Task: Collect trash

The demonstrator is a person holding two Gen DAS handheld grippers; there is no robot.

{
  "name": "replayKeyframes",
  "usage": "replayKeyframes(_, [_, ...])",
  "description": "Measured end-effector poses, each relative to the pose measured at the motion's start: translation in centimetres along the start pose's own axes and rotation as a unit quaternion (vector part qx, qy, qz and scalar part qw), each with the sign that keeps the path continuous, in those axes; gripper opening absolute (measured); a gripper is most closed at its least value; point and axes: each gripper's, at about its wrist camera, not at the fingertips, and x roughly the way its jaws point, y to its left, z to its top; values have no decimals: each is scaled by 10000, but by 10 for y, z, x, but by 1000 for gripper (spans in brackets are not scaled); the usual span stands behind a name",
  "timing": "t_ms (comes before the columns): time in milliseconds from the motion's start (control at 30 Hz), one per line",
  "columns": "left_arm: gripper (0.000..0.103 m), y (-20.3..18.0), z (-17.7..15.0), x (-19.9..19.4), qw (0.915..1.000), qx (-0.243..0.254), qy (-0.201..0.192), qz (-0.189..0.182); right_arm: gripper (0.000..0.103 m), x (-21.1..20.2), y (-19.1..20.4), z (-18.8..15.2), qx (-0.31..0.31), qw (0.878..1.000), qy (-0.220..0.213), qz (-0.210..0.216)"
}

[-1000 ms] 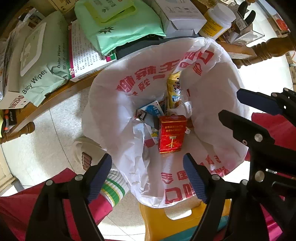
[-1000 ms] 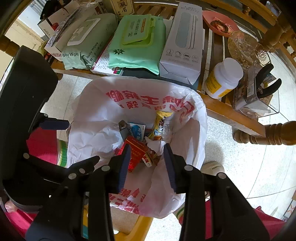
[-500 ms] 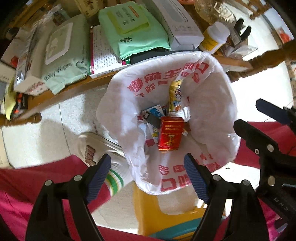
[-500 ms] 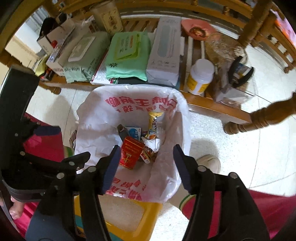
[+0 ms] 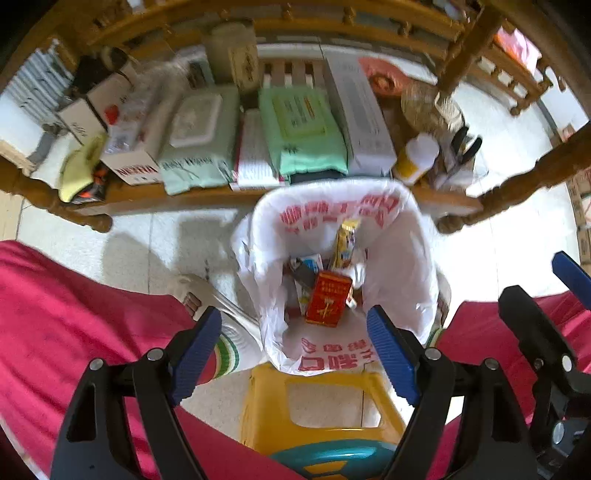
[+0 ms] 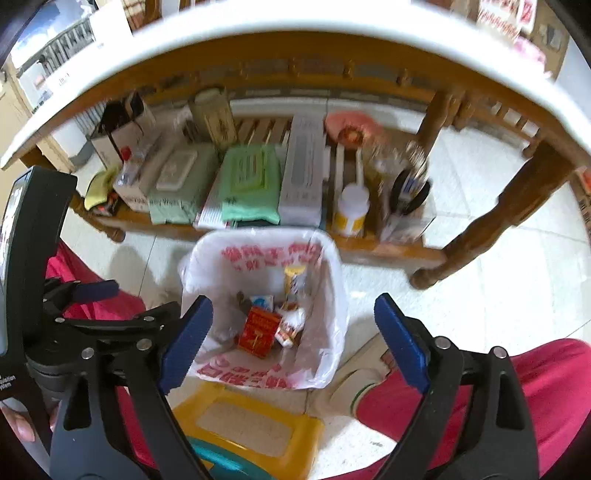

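Note:
A white plastic trash bag with red print (image 5: 391, 258) (image 6: 325, 295) stands open on the floor below both grippers. Inside lie a red box (image 5: 328, 298) (image 6: 258, 331), a yellow wrapper (image 5: 345, 240) (image 6: 293, 277) and other small packets. My left gripper (image 5: 295, 350) is open and empty, well above the bag. My right gripper (image 6: 295, 339) is open and empty, also well above the bag. The right gripper shows at the right edge of the left wrist view (image 5: 546, 310), the left gripper at the left of the right wrist view (image 6: 110, 306).
A wooden table's low shelf (image 6: 369, 247) behind the bag holds wipe packs (image 5: 303, 133), boxes (image 5: 358, 114) and a white bottle (image 5: 415, 157). The white tabletop edge (image 6: 295, 18) arcs above. A yellow stool (image 5: 321, 406) stands near me. The person's red-trousered legs (image 5: 74, 314) and shoes (image 6: 362, 373) flank the bag.
Both grippers have risen away from the bag, which looks smaller now. The right gripper has opened wider. The trash in the bag has not moved.

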Motion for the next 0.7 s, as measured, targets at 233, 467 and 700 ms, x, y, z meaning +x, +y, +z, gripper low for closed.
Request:
replayKeyframes(233, [79,-4,-4,-65,9967,-199,-776,107,92,-59,-2,0,159,9953,-919,-277])
replayKeyframes(467, [93,-10,-9,-132,9861,-311,-1619,193,96,-128,-1,-1,199,9773,-2022,-594])
replayKeyframes(700, [95,-18,-17,-188,9702,-255,-2366,445,97,-176,1,-5,276,9597,-2661,-858])
